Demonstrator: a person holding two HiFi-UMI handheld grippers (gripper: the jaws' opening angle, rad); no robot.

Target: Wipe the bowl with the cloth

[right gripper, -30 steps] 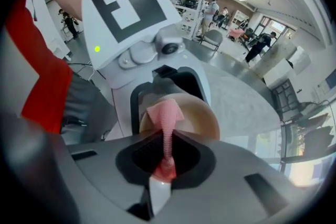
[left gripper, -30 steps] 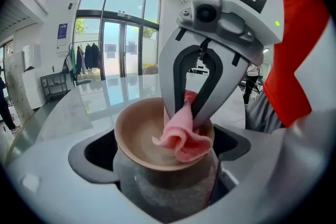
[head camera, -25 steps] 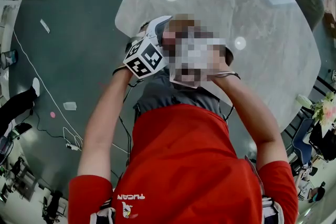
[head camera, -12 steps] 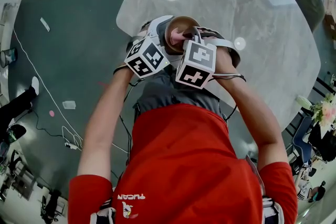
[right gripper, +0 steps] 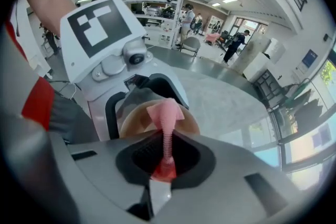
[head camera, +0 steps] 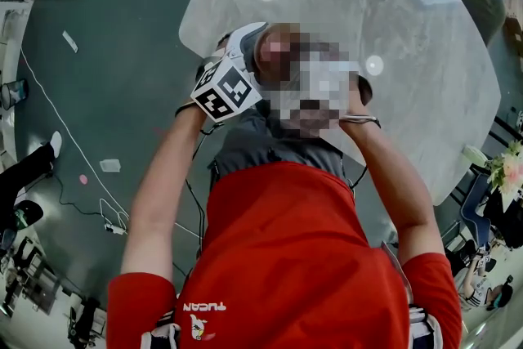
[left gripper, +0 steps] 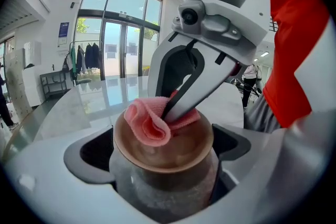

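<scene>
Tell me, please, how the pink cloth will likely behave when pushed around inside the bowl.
The cloth looks floppy: it folds into loops where the right hand-held gripper pinches it, so it will probably bunch rather than spread. It seems light, since those loops stand unsupported. The inside of the bowl looks smooth, so it should slide easily.

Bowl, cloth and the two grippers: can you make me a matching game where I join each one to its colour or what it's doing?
Things:
1. bowl
2. cloth
3. left gripper
4. right gripper

Colour or state:
A. pink, bunched up inside the bowl
B. clamped around the bowl
C. brown
D. pinching the cloth

Pairs: 1-C, 2-A, 3-B, 4-D
</scene>
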